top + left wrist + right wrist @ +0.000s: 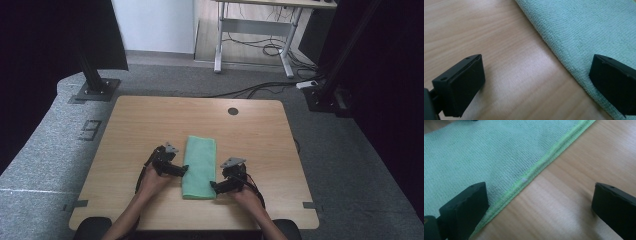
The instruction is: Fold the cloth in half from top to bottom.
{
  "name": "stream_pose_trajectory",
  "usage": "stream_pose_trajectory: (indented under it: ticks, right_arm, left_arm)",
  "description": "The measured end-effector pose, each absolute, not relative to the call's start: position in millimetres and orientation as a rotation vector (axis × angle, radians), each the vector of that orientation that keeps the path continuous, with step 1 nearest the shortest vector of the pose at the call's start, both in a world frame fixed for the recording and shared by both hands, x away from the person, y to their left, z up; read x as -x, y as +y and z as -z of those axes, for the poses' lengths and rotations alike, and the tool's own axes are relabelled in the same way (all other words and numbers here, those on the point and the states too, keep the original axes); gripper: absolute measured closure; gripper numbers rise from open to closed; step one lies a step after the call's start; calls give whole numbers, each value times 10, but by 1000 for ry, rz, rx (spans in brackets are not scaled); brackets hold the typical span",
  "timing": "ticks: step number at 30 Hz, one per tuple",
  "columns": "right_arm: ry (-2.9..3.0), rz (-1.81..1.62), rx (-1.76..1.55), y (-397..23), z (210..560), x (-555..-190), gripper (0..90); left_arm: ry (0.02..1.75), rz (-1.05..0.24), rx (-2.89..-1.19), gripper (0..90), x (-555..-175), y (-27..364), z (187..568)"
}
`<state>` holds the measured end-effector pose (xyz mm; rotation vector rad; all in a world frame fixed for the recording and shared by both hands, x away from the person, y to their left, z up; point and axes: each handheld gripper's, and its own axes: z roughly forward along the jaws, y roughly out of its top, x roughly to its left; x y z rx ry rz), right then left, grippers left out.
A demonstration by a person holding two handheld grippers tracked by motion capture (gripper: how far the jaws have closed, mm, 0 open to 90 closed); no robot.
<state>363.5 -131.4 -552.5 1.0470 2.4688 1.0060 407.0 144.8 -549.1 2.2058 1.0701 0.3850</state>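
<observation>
The folded green cloth [199,167] was flanked lengthwise between the left gripper [184,170] and right gripper [213,186], both held wide, each straddling one long edge.

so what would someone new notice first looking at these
The folded green cloth lying near the front middle of the wooden table stands out first. Next, the left gripper and the right gripper flank its long sides, each with jaws wide open, one jaw over the cloth and one over bare wood.
</observation>
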Motion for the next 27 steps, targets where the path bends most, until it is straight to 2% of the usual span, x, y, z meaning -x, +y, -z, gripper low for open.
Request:
stream_pose_trajectory:
  ticks: [16,27]
  right_arm:
    - [2490,-1015,-1015,-1345,5528,-3272,6]
    - [2530,-1031,-1017,-1400,5437,-3413,50]
  left_arm:
    - [1025,-369,-2225,3,-3706,1446,5493]
    - [1028,-370,-2223,4,-3703,1444,5493]
